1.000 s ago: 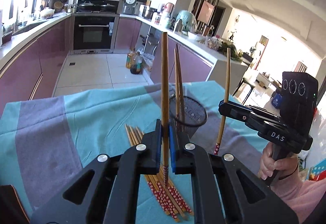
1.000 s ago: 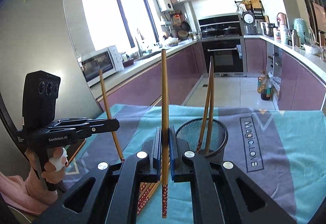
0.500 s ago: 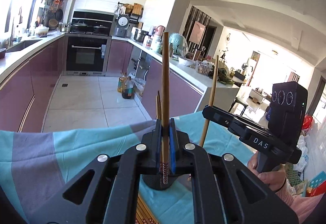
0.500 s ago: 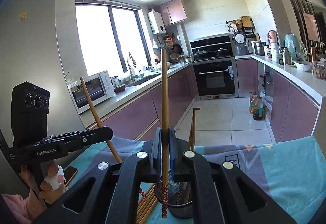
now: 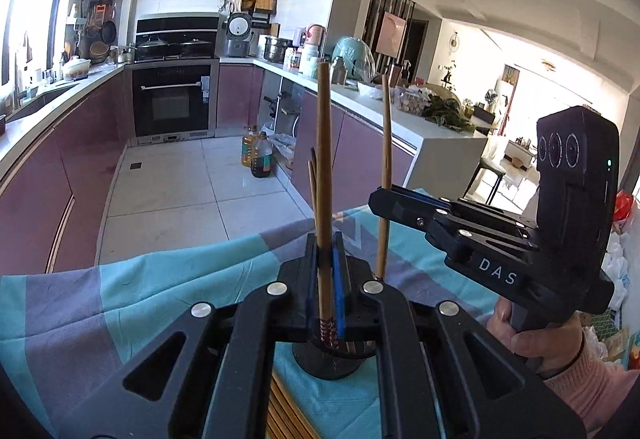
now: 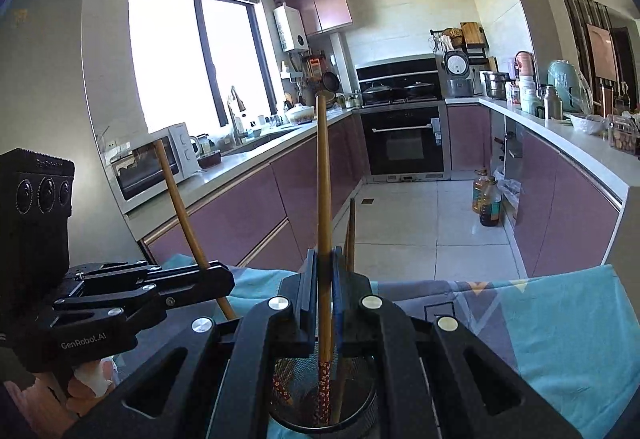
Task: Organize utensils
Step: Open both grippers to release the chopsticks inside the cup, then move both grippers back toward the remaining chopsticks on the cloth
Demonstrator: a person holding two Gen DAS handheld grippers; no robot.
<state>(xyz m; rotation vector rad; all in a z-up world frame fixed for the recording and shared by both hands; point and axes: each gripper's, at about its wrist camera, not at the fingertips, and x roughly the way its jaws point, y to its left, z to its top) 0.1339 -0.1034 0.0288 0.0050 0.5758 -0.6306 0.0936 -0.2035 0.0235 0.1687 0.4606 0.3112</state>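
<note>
My left gripper (image 5: 324,245) is shut on an upright wooden chopstick (image 5: 323,159), whose patterned lower end hangs over the black mesh holder (image 5: 332,363). My right gripper (image 6: 325,257) is shut on a second chopstick (image 6: 324,199), and its patterned end dips inside the holder (image 6: 288,379). Two chopsticks (image 6: 351,235) stand in that holder. In the other camera each gripper shows from the side: the right gripper (image 5: 378,199) with its chopstick (image 5: 386,143), the left gripper (image 6: 228,277) with its tilted chopstick (image 6: 180,207). Several loose chopsticks (image 5: 284,411) lie on the cloth.
A teal and grey tablecloth (image 5: 120,303) covers the table, whose far edge drops to the tiled kitchen floor (image 5: 180,191). Oil bottles (image 5: 260,159) stand on the floor. A hand in a pink sleeve (image 5: 560,351) grips the right tool.
Both grippers have carried their chopsticks forward and slightly up over the holder, which now sits right beneath the jaws. The loose chopsticks have slid to the bottom of the left view.
</note>
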